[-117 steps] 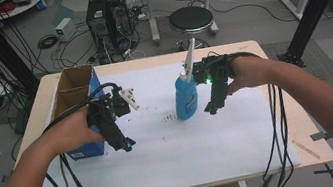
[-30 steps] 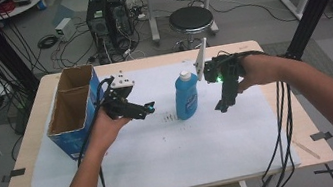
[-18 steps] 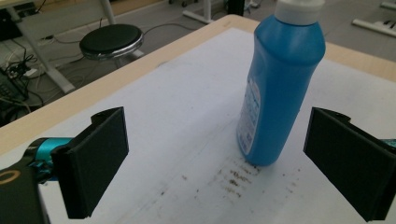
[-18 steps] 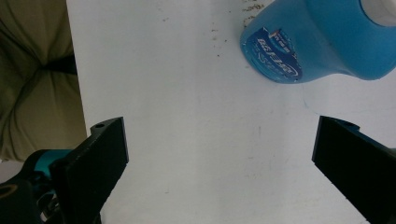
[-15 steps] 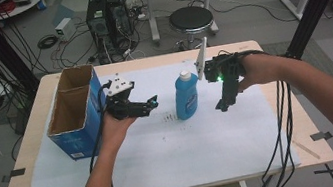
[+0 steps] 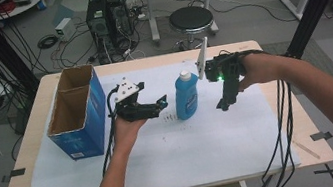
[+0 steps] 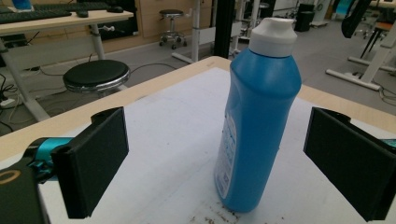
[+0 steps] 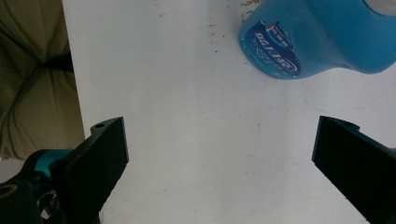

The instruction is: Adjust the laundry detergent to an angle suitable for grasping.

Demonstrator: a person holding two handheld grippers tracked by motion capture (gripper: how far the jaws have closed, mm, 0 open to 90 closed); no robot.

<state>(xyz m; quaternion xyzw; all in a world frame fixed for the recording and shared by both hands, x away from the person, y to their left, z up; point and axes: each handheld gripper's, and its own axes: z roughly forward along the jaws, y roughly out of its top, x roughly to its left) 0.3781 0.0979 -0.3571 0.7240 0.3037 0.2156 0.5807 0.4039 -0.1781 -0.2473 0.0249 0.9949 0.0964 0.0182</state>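
The left claw [image 6: 160, 105] lies sideways in an upturned hand just left of the blue bottle [image 6: 187, 95], its jaws spread wide and aimed at the bottle without touching it. The bottle stands upright with a white cap on the white sheet [image 6: 174, 158] covering the tabletop, dark crumbs at its foot. Just right of the bottle, the right claw [image 6: 223, 105] points down over the sheet, jaws spread and holding nothing. Farther left of the bottle stands an open blue cardboard box [image 6: 88, 117].

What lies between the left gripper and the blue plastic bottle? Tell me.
Nothing but bare white paper with a few dark crumbs. In the high view, the left gripper points at the upright white-capped blue plastic bottle, fingers open, not touching.
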